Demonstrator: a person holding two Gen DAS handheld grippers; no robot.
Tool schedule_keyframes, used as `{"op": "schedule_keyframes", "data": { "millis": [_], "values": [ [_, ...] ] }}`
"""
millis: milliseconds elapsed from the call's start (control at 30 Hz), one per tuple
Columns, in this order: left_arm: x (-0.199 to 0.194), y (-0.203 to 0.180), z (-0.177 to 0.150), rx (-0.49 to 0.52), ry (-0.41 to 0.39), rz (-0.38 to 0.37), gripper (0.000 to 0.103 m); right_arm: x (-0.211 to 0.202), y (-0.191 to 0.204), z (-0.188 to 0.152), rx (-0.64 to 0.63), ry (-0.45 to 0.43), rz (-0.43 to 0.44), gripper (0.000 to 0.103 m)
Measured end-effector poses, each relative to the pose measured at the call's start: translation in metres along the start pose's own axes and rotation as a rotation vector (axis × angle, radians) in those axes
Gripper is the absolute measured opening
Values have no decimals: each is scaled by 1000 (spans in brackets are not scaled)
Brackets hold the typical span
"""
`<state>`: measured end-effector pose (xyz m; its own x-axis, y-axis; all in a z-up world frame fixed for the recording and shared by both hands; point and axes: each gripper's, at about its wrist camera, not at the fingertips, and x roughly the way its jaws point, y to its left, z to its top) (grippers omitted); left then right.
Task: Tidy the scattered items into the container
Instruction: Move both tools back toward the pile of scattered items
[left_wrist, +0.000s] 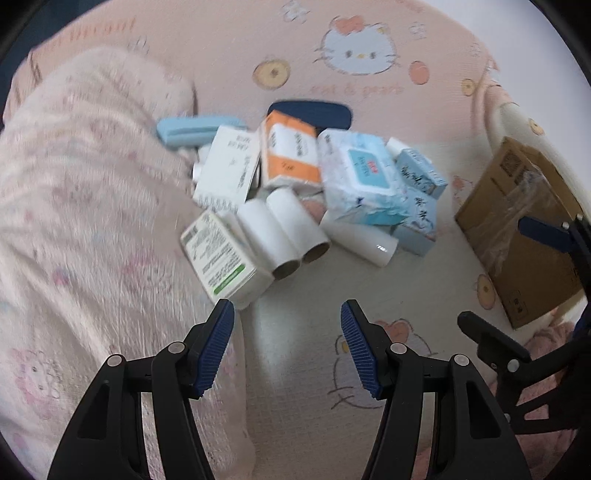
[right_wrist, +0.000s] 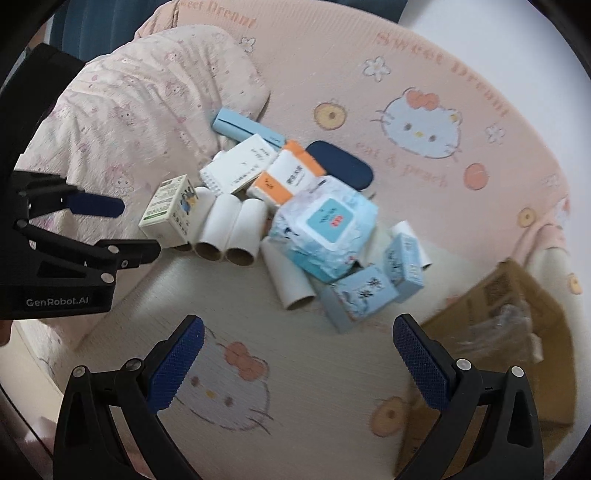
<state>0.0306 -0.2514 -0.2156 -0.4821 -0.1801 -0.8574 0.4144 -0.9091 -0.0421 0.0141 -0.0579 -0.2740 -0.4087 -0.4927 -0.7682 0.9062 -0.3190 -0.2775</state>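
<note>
A heap of items lies on the cartoon-print sheet: a white-and-green box (left_wrist: 221, 254) (right_wrist: 168, 212), white rolls (left_wrist: 284, 229) (right_wrist: 229, 232), a blue wet-wipes pack (left_wrist: 362, 181) (right_wrist: 325, 236), an orange tissue pack (left_wrist: 290, 151), light blue boxes (right_wrist: 364, 295) and a dark blue case (right_wrist: 340, 166). A brown cardboard box (left_wrist: 517, 229) (right_wrist: 480, 291) stands to the right. My left gripper (left_wrist: 287, 314) (right_wrist: 140, 226) hovers open just short of the white-and-green box, with nothing between its pads. My right gripper (right_wrist: 298, 328) (left_wrist: 491, 271) is open and empty too, nearer the light blue boxes.
A bunched pink quilt (left_wrist: 92, 221) (right_wrist: 147, 92) rises on the left, right against the heap. Crumpled clear plastic (right_wrist: 509, 328) sits in the cardboard box. Bare sheet (right_wrist: 258, 369) lies between the grippers and the heap.
</note>
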Motion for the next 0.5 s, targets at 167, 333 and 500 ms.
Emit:
{"op": "schedule_keyframes", "data": {
  "millis": [167, 333, 500],
  "values": [
    [15, 24, 9, -134, 45, -17, 64, 20, 5, 0, 4, 16, 26, 102],
    [33, 47, 20, -305, 90, -72, 64, 40, -1, 0, 35, 32, 39, 102],
    [46, 64, 28, -453, 107, -96, 64, 61, -17, 1, 83, 47, 24, 102]
  ]
}}
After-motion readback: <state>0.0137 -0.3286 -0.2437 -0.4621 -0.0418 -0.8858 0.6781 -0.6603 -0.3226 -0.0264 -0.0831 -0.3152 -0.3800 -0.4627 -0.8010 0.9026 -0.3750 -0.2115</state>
